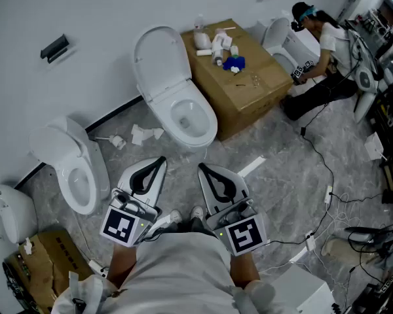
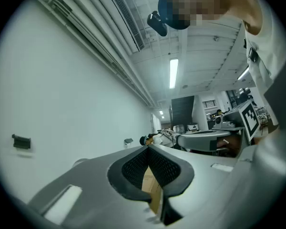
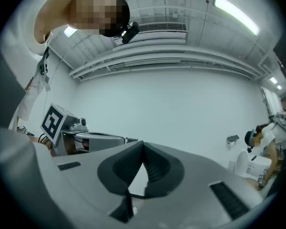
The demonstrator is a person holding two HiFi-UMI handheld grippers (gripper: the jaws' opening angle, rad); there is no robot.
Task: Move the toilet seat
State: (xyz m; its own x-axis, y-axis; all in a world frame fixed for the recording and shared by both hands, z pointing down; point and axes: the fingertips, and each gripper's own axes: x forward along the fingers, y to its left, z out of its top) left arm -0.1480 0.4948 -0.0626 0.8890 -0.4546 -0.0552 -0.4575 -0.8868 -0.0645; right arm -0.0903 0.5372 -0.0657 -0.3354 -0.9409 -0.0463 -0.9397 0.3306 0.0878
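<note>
My left gripper and right gripper hold fingers pressed together on nothing. The toilet seat sits just beside the cardboard box, which carries white bottles on top, print too small to read.

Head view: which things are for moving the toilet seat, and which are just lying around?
For the job: toilet seat on the middle toilet; left gripper and right gripper, both shut and empty.
Just lying about: cardboard box, bottles on it, crumpled paper on the floor, cables.
</note>
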